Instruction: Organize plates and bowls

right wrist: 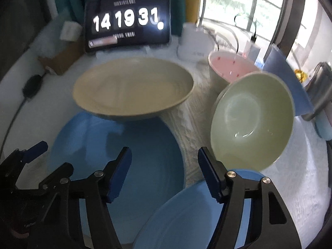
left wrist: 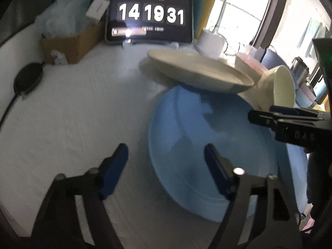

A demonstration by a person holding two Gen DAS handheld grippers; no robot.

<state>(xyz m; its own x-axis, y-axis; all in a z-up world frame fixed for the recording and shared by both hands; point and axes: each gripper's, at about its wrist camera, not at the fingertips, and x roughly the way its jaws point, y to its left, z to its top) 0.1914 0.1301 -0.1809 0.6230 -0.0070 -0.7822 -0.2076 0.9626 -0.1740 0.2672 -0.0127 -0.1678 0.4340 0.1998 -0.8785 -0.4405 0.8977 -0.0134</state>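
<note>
Both claws stand partly open with nothing between their blue pads, and no dish is held. The left claw hangs over the near left rim of the big blue plate, its right finger above the plate's well and its left finger above the bare white tabletop. The right claw hovers over the gap between that same plate on its left and a second blue plate just under its right finger. Ahead of it sits the beige plate, whose near edge overlaps the far rim of the big blue plate; ahead to the right a green bowl stands tipped on its side, mouth toward the claw, with a pink bowl behind it. All look like glazed ceramic or hard melamine, I cannot tell which: smooth, glossy, round and stiff, likely heavy for a pinch grip, slippery, and apt to chip if knocked together. The plates are shallow with raised rims, so I judge the rim the only hold, one pad above and one beneath. The bowl's thin wall offers a pinch at its lip. A clock screen stands at the far edge.
</note>
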